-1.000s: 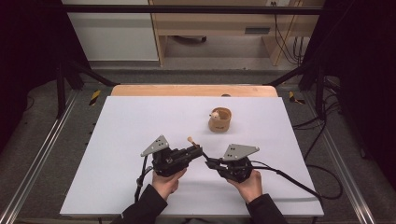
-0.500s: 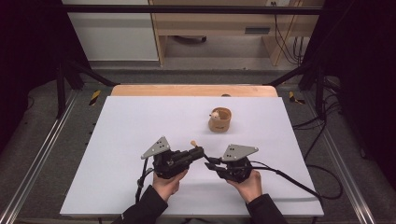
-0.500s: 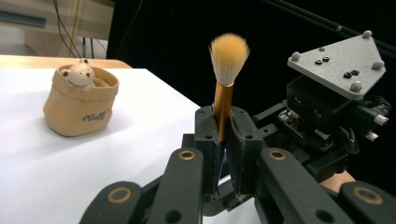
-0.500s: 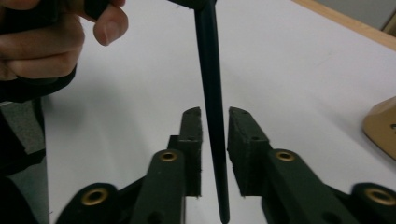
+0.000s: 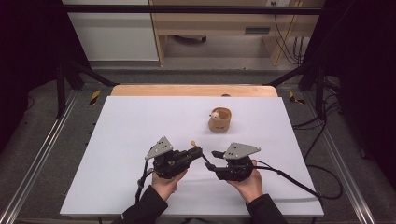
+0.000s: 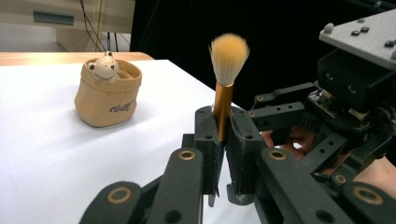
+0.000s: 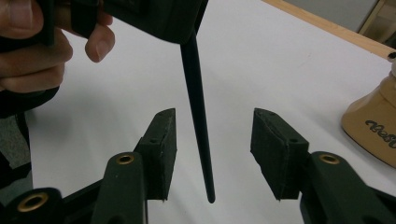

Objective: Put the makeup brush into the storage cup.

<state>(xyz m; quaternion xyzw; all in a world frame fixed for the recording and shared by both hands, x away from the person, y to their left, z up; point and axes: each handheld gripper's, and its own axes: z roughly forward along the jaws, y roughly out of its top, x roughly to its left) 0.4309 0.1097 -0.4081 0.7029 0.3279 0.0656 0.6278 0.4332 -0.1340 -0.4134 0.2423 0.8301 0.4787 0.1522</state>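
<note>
black jaws of the left gripper [image 6: 223,140] clamp the copper ferrule of a makeup brush [image 6: 224,100], bristles up, over the white table [image 5: 140,121]. the right gripper [image 7: 210,140] has just been opening, its pads clear of the brush's thin black handle between them. light, stiff, slick; grip the ferrule, spare the soft tuft. both hands hover level, grippers facing each other, near the tan bear pot [image 5: 219,120].

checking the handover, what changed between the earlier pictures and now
The right claw has let go of the brush: its jaws have just been opening and now stand apart on either side of the black handle, not touching it. The left claw has clamped the gold ferrule. Both hands and the bear pot stayed put.
</note>
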